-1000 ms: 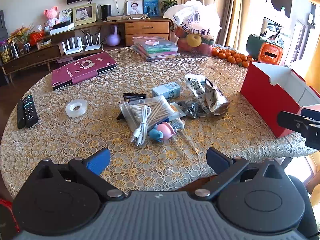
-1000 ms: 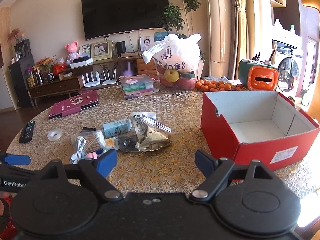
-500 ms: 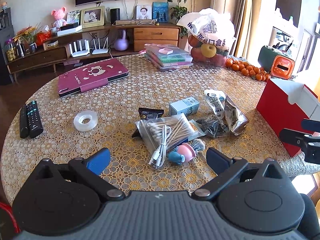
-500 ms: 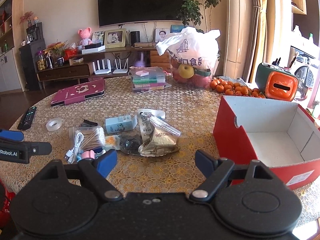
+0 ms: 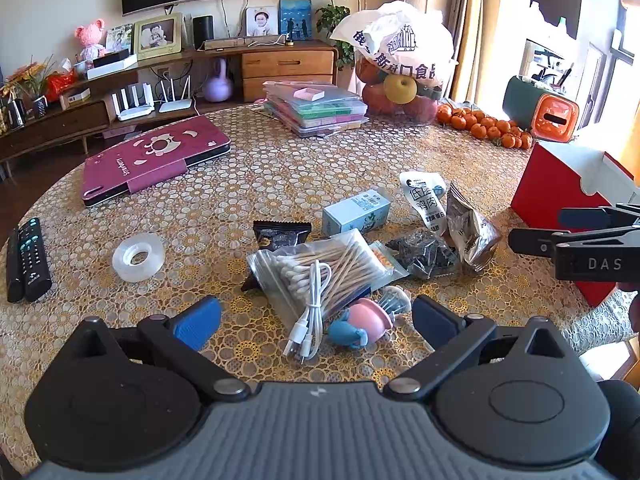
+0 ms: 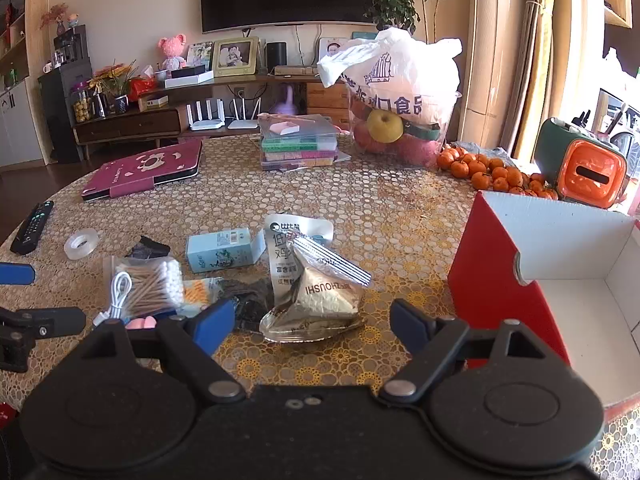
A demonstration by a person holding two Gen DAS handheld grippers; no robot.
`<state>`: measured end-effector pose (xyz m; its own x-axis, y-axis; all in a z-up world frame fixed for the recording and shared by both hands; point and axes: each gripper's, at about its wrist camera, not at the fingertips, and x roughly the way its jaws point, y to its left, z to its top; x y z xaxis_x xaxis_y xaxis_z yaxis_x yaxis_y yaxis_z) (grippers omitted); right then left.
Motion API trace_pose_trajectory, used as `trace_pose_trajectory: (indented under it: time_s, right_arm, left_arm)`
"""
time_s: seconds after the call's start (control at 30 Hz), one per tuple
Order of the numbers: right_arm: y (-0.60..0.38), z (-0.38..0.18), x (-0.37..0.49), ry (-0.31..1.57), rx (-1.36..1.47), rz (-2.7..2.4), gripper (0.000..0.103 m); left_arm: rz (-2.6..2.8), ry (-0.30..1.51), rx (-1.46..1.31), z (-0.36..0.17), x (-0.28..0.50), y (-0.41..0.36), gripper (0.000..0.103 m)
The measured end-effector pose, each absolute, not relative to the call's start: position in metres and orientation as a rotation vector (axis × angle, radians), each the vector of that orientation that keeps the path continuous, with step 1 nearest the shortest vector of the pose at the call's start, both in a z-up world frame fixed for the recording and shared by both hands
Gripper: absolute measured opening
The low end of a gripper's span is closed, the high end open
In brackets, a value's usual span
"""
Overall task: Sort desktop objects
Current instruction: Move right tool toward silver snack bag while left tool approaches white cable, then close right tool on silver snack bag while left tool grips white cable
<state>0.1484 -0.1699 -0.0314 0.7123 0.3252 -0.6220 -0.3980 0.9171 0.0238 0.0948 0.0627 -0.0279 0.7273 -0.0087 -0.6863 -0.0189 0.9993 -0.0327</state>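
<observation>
A pile of small items lies mid-table: a bag of cotton swabs (image 5: 324,268) with a white cable (image 5: 312,312) on it, a pink and blue toy (image 5: 360,322), a pale blue box (image 5: 356,212), a black sachet (image 5: 282,234), a white snack pouch (image 5: 426,200) and a silver foil bag (image 6: 320,300). A tape roll (image 5: 138,256) lies to the left. The red box (image 6: 560,280) stands open at the right. My left gripper (image 5: 316,318) hovers open over the cable and toy. My right gripper (image 6: 312,320) is open just before the foil bag.
A maroon tablet case (image 5: 156,156), two remotes (image 5: 28,260), stacked plastic cases (image 5: 316,108), a fruit bag (image 5: 400,60), tangerines (image 5: 484,128) and an orange-green container (image 5: 540,106) ring the round table (image 5: 260,168). A TV cabinet stands behind.
Both grippers have moved forward toward the pile; the items appear larger and nearer. The right gripper now sits close to the foil bag. Both stay open.
</observation>
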Motion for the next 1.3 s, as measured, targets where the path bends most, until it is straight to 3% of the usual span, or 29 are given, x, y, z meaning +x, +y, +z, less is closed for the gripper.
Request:
trace_pose_trajectory:
  time_s: [0.4, 0.73, 1.0, 1.3]
  right_arm:
    - [-0.168, -0.055, 0.19, 0.73, -0.072, 0.379, 0.084]
    - [-0.163, -0.07, 0.208, 0.768, -0.057, 0.368, 0.083]
    - [-0.161, -0.077, 0.219, 0.791, -0.038, 0.36, 0.083]
    - [-0.165, -0.084, 0.22, 0.82, 0.016, 0.352, 0.082]
  left_arm:
    - [-0.005, 0.782, -0.033, -0.046, 0.113, 0.064, 0.09]
    - [-0.01, 0.804, -0.04, -0.059, 0.125, 0.068, 0.061]
    - [-0.008, 0.798, -0.044, -0.065, 0.13, 0.067, 0.054]
    - [-0.015, 0.79, -0.052, -0.066, 0.134, 0.067, 0.035]
